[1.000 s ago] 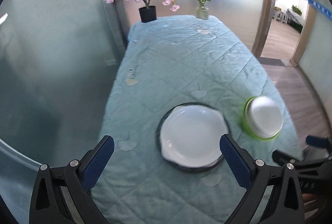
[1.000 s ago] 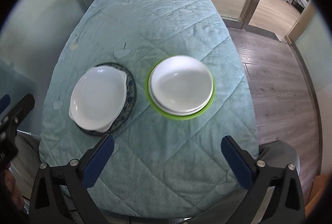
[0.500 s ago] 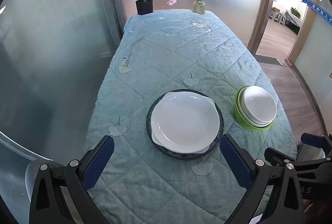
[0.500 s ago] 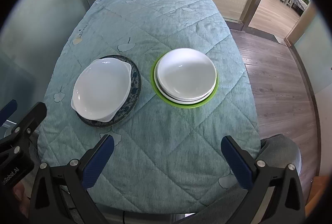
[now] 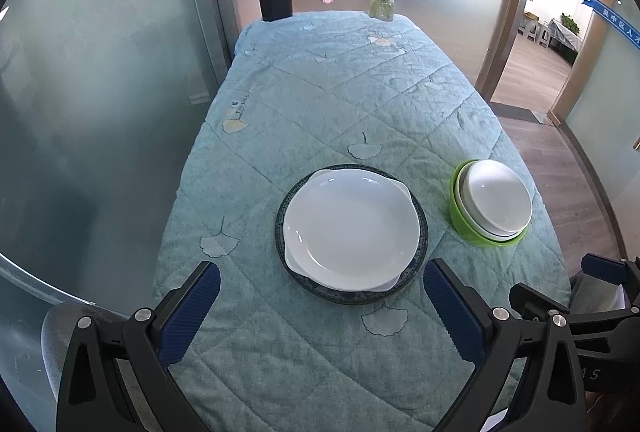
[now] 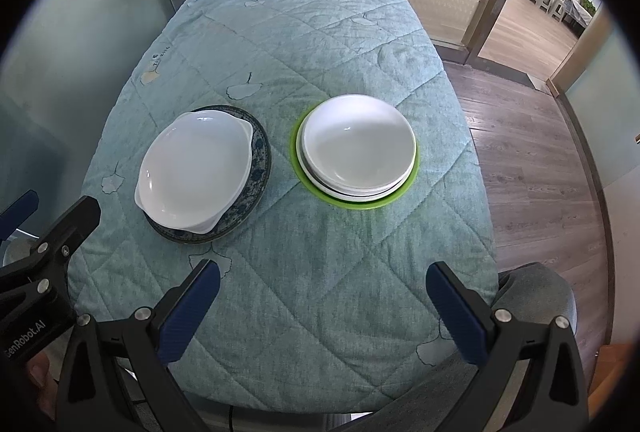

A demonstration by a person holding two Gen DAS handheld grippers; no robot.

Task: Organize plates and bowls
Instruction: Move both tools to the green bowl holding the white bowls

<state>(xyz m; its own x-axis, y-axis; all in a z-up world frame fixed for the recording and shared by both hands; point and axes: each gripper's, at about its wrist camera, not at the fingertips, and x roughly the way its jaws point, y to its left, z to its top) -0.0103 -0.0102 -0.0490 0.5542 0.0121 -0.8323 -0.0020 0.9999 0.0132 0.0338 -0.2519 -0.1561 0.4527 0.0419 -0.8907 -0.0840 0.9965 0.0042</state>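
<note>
Glossy white plate (image 5: 352, 228), glossy bowls (image 6: 358, 147), matt quilted cloth (image 6: 320, 43)

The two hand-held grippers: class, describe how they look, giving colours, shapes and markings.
The left gripper and right gripper match: black angular plastic frames with silver screws, each with two fingers faced with ribbed dark-blue pads. White lettering marks the left gripper's body, partly cut off in the right wrist view.

Open cloth in front, dishes mid-table

The near strip of the quilted table (image 6: 320, 292) lies bare; beyond it the plate stack (image 6: 204, 171) on the left and bowl stack (image 6: 356, 151) on the right leave a narrow gap. Far cloth is open up to the black pot (image 5: 275, 5) and glass vase (image 5: 381, 7).
</note>
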